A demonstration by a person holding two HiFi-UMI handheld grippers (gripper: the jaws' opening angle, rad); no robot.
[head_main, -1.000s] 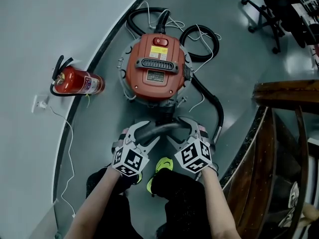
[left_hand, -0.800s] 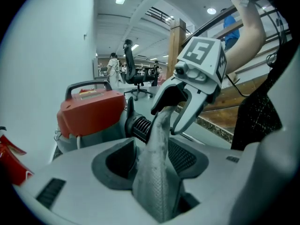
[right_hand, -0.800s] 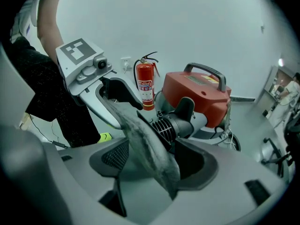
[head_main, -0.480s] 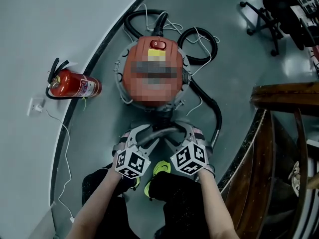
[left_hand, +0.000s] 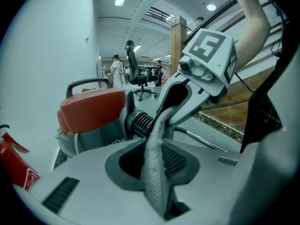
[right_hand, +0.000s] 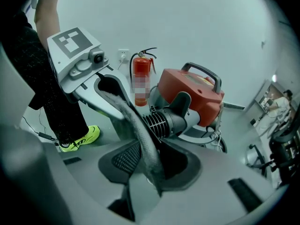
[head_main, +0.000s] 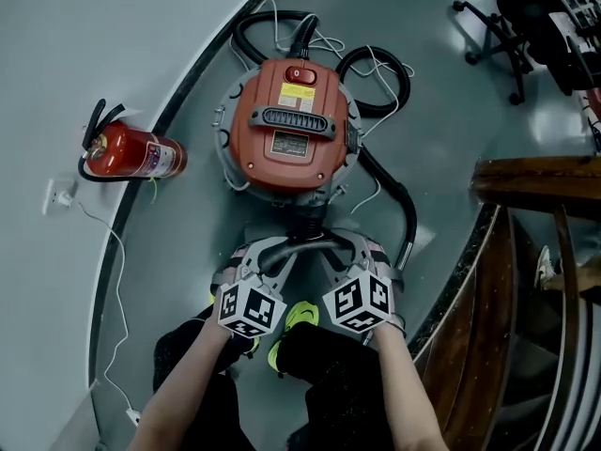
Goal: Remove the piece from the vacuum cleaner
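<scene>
The red vacuum cleaner stands on the grey floor, its ribbed black connector facing me. A grey curved piece arches across in front of that connector. My left gripper has the piece's left end between its jaws, which are closing, and the textured grey piece lies against its mesh pad. My right gripper has the right end, its jaws closing too, and the piece runs out between them. Each gripper shows in the other's view: the right gripper, the left gripper.
A red fire extinguisher lies by the curved wall at left, with a white cable and a wall socket. A black hose loops around the vacuum. A wooden railing is at right, an office chair beyond. My yellow shoes are below the grippers.
Both grippers stay at the grey piece, and their jaws have drawn in closer around it. The vacuum cleaner has not moved.
</scene>
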